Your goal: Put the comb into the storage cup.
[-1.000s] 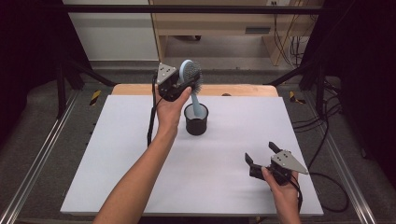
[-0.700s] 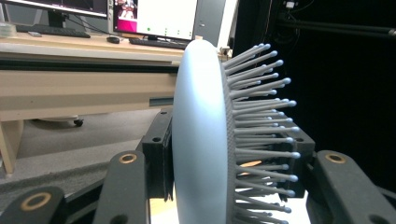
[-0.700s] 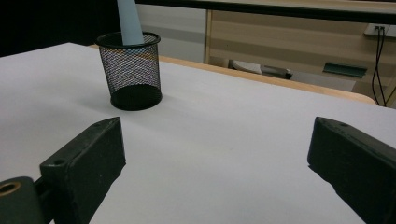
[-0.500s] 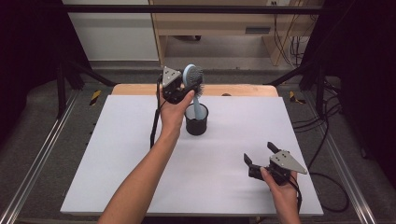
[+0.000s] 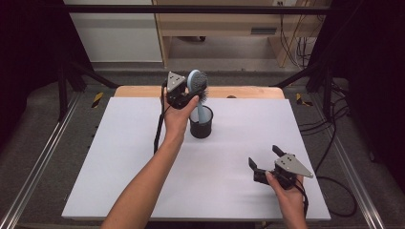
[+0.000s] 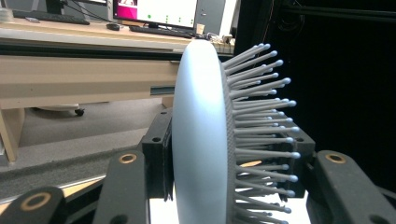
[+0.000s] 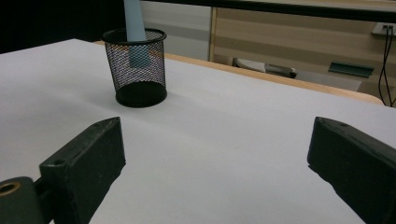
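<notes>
A light blue hairbrush (image 5: 197, 83) with grey bristles stands upright, its handle reaching down into a black mesh cup (image 5: 201, 129) at the back middle of the white table (image 5: 119, 167). My left gripper (image 5: 194, 96) is shut on the brush head. In the left gripper view the head (image 6: 201, 140) sits edge-on between the two jaws, bristles pointing right. The right gripper view shows the handle end (image 7: 135, 32) hanging inside the cup (image 7: 140, 65), above its bottom. My right gripper (image 5: 263, 156) hovers open over the table's front right, nothing between its jaws (image 7: 217, 140).
A wooden board edge (image 5: 248, 91) runs behind the white surface. Black frame posts stand at both back corners, and cables (image 5: 334, 181) trail off the right side. A wooden desk (image 6: 70, 70) stands beyond the table.
My left gripper has lowered the hairbrush a little, sinking its handle deeper into the cup. The right gripper has barely moved.
</notes>
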